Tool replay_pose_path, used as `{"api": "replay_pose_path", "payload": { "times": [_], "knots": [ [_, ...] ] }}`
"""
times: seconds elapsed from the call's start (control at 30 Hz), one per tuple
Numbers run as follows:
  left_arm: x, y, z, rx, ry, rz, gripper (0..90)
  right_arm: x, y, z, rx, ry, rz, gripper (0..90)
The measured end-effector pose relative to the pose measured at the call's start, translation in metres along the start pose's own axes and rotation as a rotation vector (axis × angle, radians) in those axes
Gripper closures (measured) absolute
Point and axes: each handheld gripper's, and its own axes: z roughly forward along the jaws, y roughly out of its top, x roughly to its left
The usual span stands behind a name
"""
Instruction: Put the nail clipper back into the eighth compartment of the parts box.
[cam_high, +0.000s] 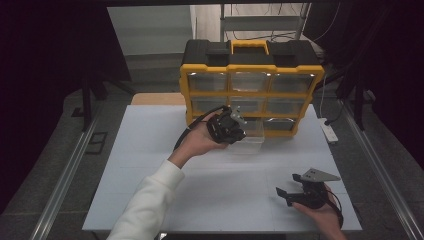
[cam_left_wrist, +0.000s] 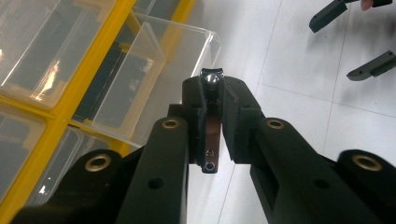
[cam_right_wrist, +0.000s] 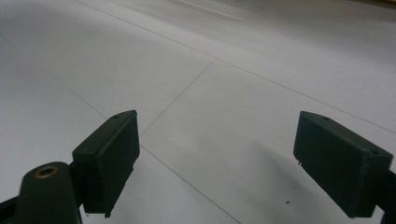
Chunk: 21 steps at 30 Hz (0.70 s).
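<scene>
A yellow and black organizer case (cam_high: 206, 71) with clear drawers stands at the back of the white table top (cam_high: 150, 175). One clear drawer (cam_high: 255, 141) is pulled out at its bottom row and also appears in the left gripper view (cam_left_wrist: 154, 60). My left gripper (cam_high: 236, 131) hovers at this drawer, its jaws shut on a small thin metal part (cam_left_wrist: 212, 140) with a shiny round head and a brown strip. Near the front right of the table my right gripper (cam_high: 290, 187) is open, nothing between its pads (cam_right_wrist: 112, 149). Its two jaws (cam_left_wrist: 355, 42) lie beyond the left gripper.
A white power strip (cam_high: 328, 131) lies off the table's right edge. Metal rails run along both sides of the table. Dark curtains flank the scene. The case's other drawers are pushed in.
</scene>
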Motion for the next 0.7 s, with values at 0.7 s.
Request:
{"api": "replay_pose_path", "payload": {
  "times": [0.7],
  "knots": [
    [0.0086, 0.0042, 0.0092, 0.019, 0.003, -0.018, 79.4, -0.0004, 0.0000, -0.0003, -0.001, -0.001, 0.004, 14.5]
  ]
}}
